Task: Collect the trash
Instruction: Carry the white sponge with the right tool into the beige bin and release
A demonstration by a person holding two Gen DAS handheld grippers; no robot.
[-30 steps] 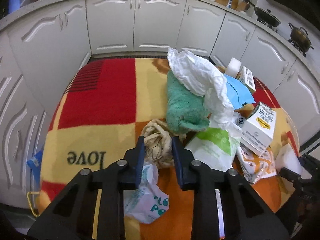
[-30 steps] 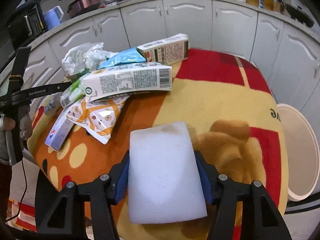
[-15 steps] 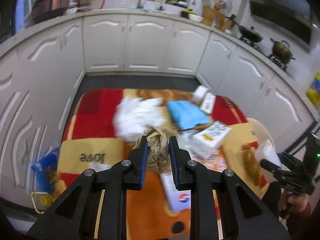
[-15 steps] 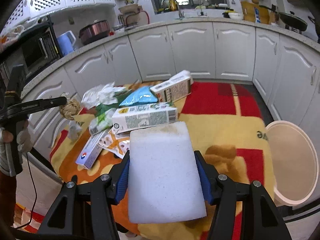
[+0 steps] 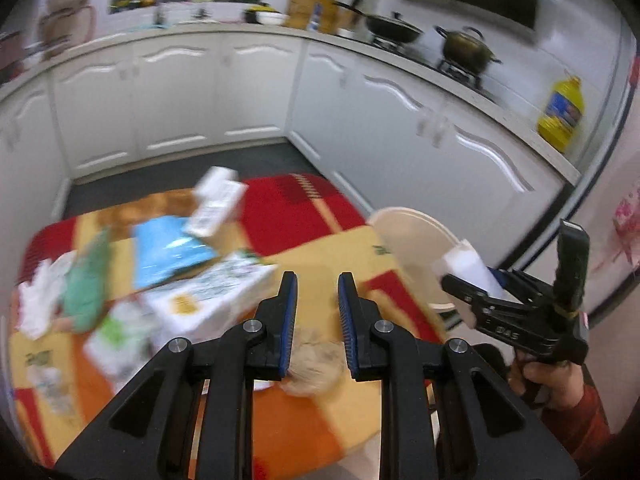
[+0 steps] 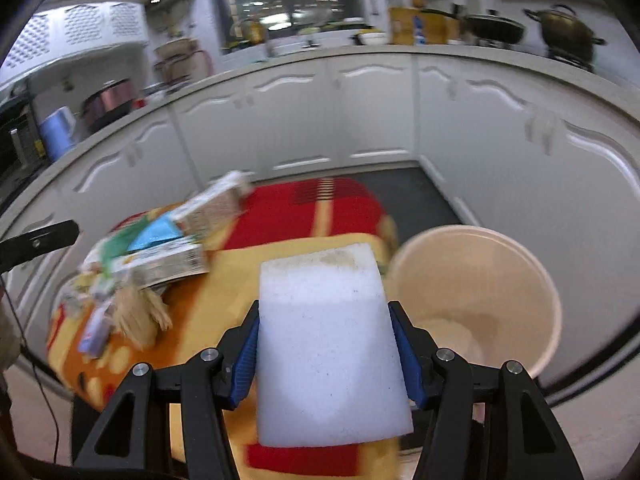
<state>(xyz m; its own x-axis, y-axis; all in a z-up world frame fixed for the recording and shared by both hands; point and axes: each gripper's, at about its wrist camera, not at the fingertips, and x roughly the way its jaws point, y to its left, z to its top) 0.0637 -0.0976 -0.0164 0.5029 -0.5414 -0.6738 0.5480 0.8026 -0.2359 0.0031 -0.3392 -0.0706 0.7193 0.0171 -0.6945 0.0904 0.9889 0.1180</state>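
My right gripper (image 6: 326, 344) is shut on a white foam block (image 6: 328, 344), held above the table's edge beside the cream trash bin (image 6: 480, 312). In the left wrist view the block (image 5: 466, 268) hangs in front of the bin (image 5: 408, 240). My left gripper (image 5: 318, 300) is a little open and holds nothing. The crumpled brown paper wad (image 5: 316, 362) is below its jaws, blurred, over the table; it also shows in the right wrist view (image 6: 138, 316). Cartons and wrappers (image 5: 208, 304) lie on the colourful tablecloth (image 5: 296, 208).
White kitchen cabinets (image 6: 360, 120) curve round the table. Pots and a wok (image 5: 394, 28) stand on the counter, with a yellow oil bottle (image 5: 560, 112) at the right. The dark floor (image 6: 412, 196) lies between the table and cabinets.
The left gripper swung right and opened; the brown paper wad left its jaws and dropped below them. The right gripper carried the foam block towards the bin.
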